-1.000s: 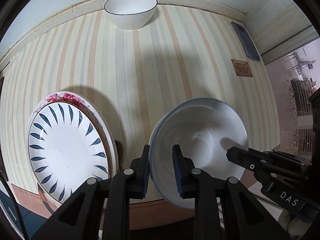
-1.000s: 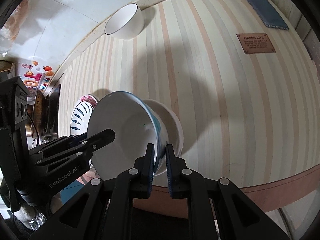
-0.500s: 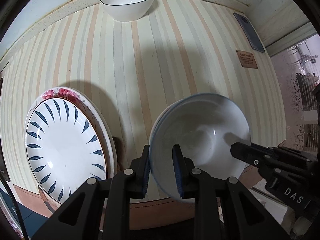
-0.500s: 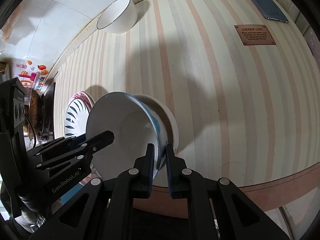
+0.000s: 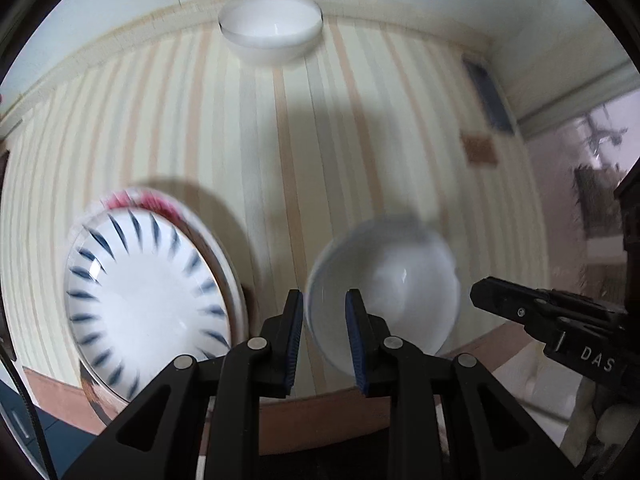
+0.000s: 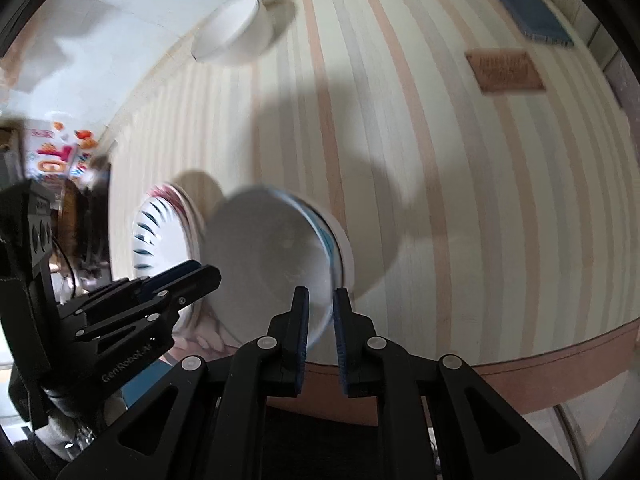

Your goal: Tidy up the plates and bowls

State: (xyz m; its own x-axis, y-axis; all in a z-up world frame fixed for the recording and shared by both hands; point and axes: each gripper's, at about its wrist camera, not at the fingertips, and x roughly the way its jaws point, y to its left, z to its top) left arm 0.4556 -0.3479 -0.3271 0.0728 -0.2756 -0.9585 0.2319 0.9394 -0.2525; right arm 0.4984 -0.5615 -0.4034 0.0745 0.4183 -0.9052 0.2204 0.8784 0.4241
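— Clearance?
— Striped counter [image 5: 340, 152] bare ahead; its brown edge lies under me.
— Grip?
— My left hand-held gripper [image 5: 322, 320] straddles the white blue-rimmed bowl's [image 5: 400, 288] rim, gap visible; my right hand-held gripper [image 6: 320, 316] pinches it.

A: Both views are smeared. Can you read the brown label [image 6: 505, 71]?

B: No, its print is blurred. The flowered plate [image 5: 140, 201] is mostly hidden under the blue-leaf plate [image 5: 148, 300].

A: And the bowl [image 5: 384, 292]?

B: Its rim is hazy; whether either claw touches it, I cannot tell.
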